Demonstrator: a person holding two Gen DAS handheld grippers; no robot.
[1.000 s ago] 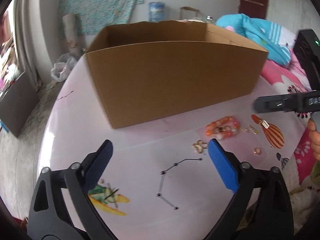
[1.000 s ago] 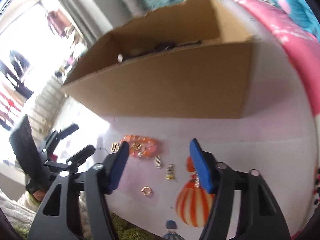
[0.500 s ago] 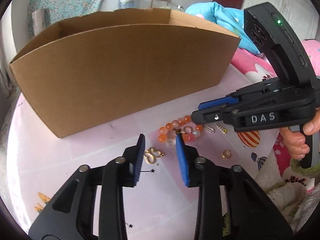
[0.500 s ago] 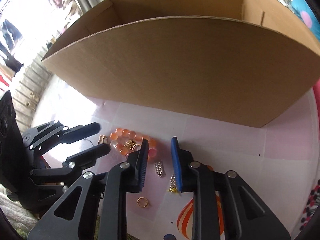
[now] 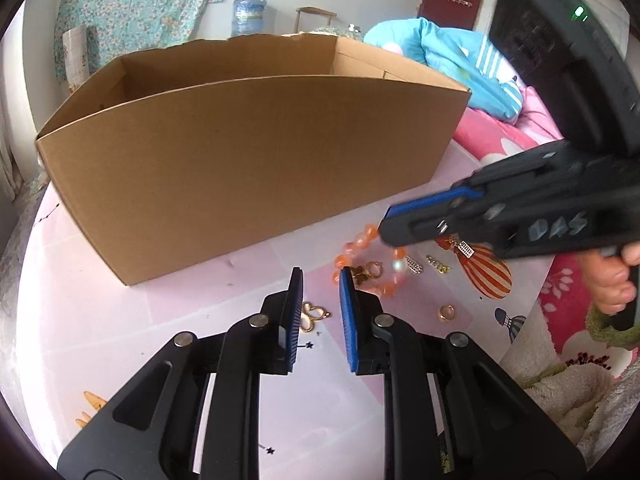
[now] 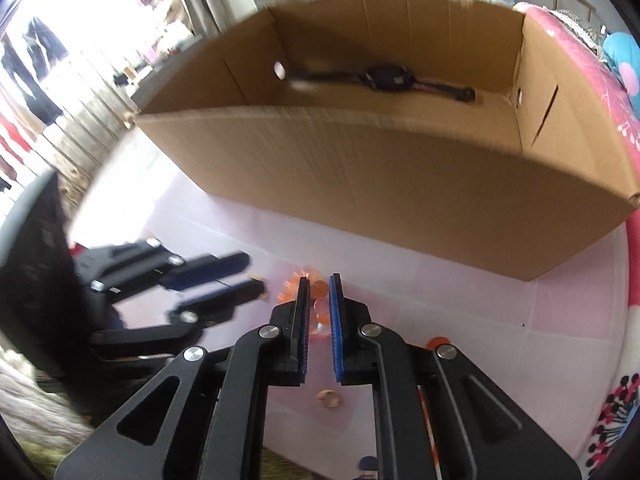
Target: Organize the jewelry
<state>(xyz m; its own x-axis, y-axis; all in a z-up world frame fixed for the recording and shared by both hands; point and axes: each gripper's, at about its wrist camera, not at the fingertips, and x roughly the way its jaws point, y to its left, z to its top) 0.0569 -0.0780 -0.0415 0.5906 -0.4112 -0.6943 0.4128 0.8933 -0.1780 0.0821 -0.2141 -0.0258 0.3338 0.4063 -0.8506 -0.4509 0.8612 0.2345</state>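
An orange bead bracelet [image 5: 358, 246] lies on the pink table in front of a long cardboard box [image 5: 240, 160]. My right gripper [image 6: 319, 280] reaches in from the right, its jaws closing, and beads of the bracelet [image 6: 319, 290] sit pinched between its blue pads. In the left wrist view the right gripper [image 5: 386, 226] has its tip on the bracelet's far side. My left gripper [image 5: 320, 276] hovers low over a gold looped pendant [image 5: 314, 315]. Its jaws are closing, with a gap still showing, and the pendant lies between them.
A gold ring [image 5: 447, 312], two small gold chain pieces [image 5: 414, 266] and an orange earring [image 5: 445, 242] lie right of the bracelet. A black object [image 6: 386, 76] rests inside the box [image 6: 400, 184]. Bedding [image 5: 460, 52] lies beyond the table at right. A hand [image 5: 608, 284] holds the right gripper.
Both grippers went from wide open to nearly shut. The left one moved in over the pendant. The right one came over the bracelet, closed around its beads and rose slightly.
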